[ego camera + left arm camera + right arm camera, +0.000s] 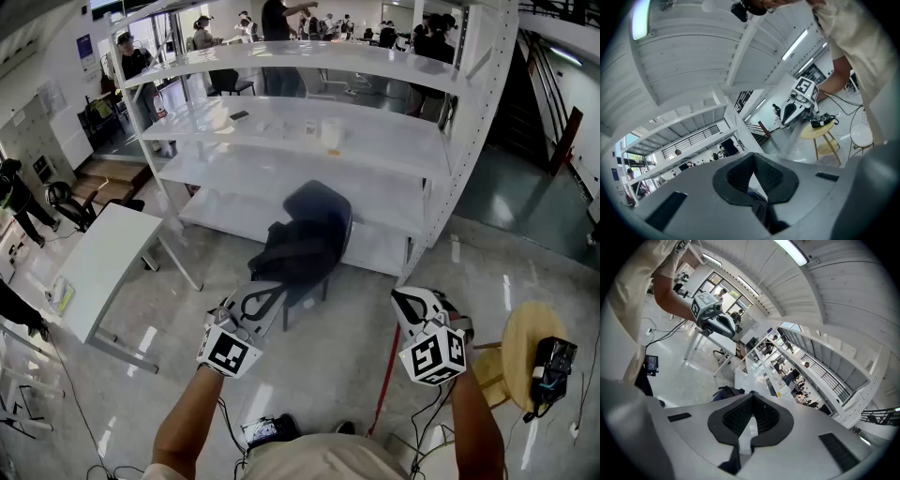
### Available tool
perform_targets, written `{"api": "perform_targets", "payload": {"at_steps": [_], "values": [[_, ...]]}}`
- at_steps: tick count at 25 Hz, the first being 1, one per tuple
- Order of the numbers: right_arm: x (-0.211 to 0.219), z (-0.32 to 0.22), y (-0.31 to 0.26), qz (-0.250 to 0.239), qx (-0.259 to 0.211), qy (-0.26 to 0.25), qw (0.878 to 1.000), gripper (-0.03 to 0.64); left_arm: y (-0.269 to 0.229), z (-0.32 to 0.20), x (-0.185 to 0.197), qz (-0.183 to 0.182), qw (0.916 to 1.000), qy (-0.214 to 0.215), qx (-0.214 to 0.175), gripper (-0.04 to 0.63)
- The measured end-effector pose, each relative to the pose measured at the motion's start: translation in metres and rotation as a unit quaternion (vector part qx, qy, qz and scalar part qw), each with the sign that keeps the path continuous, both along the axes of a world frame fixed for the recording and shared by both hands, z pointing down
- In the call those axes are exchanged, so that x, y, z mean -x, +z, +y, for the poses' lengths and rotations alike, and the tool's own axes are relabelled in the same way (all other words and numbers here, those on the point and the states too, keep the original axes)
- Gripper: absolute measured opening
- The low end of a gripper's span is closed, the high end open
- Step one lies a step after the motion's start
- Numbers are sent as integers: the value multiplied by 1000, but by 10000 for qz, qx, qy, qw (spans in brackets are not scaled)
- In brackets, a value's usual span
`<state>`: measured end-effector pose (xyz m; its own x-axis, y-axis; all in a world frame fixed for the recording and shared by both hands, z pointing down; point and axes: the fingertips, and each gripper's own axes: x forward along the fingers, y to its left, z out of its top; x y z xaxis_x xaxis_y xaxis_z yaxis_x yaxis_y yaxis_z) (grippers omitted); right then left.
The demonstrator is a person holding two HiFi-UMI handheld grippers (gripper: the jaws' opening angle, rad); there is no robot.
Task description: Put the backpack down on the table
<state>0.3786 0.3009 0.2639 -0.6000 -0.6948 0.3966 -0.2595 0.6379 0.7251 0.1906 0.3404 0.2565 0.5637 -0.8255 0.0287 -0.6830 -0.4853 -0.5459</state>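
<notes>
A dark backpack [292, 255] rests on a dark chair [321, 208] in front of the white shelving; a bit of it also shows in the right gripper view [724, 393]. My left gripper [265, 298] hovers just before the chair's near left side, shut, with nothing between its pads. My right gripper [409, 300] is held to the chair's right, apart from the backpack, also shut and holding nothing. The white table [105, 267] stands to the left. Each gripper shows in the other's view: the right gripper [798, 106], the left gripper [715, 320].
White shelving [309, 141] with small items fills the space behind the chair. A round wooden stool [521, 339] at the right carries a black device [552, 367]. A red cable [386, 373] runs along the floor. Several people stand far back.
</notes>
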Motion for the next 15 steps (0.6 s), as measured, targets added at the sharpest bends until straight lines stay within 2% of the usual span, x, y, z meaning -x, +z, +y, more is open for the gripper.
{"api": "perform_targets", "payload": {"at_steps": [15], "values": [[7,4,1,-58,37,65,10000,25,4,2,4,30,10000,64,48,12]]}}
